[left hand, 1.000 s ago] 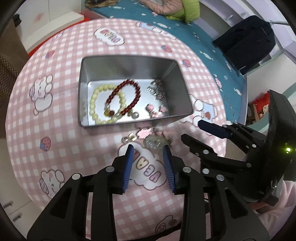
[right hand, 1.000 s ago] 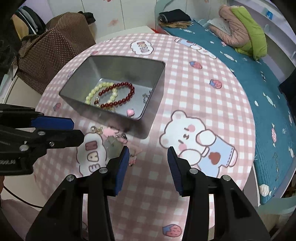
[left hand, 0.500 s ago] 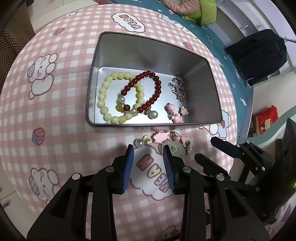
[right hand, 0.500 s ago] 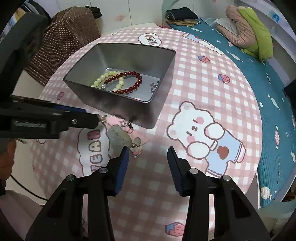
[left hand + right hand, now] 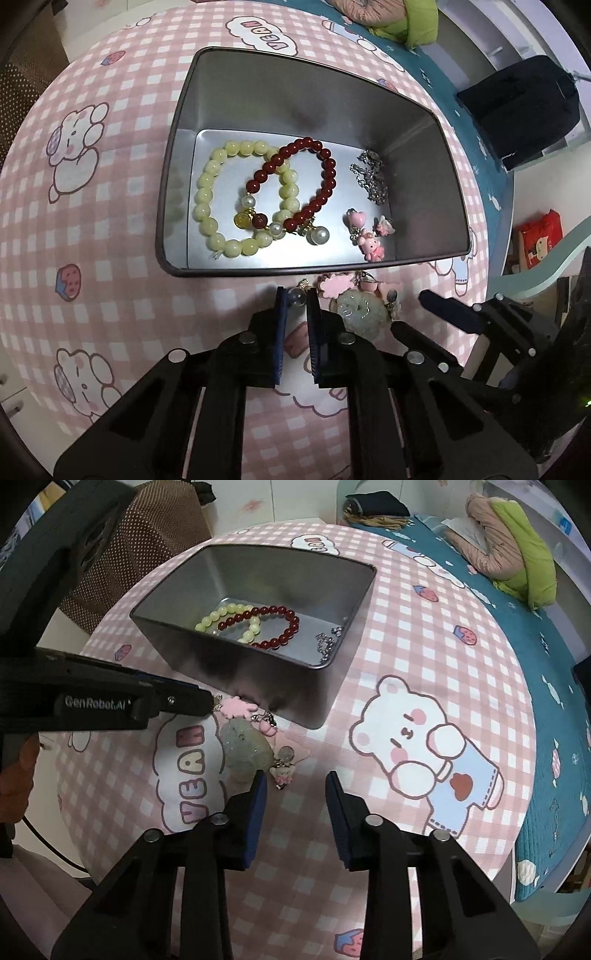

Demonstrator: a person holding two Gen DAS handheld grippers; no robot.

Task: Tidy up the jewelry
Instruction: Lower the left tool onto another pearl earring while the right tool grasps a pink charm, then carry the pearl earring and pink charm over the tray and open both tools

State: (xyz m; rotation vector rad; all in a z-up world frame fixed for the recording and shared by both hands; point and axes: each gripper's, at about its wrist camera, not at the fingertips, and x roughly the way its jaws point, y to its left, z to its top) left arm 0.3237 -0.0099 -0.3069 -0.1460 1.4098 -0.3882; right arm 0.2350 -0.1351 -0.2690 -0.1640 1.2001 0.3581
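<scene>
My left claw is pinched nearly shut on a clear bead charm just outside the metal tin's near wall. My right claw hangs wide open, gripping nothing, above the tablecloth, its left finger beside the jade pendant.

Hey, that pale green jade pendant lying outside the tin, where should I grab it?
Grip the green jade pendant across its thin outer edges, coming straight down from above: it lies flat, and pink charms crowd its side toward the tin.
</scene>
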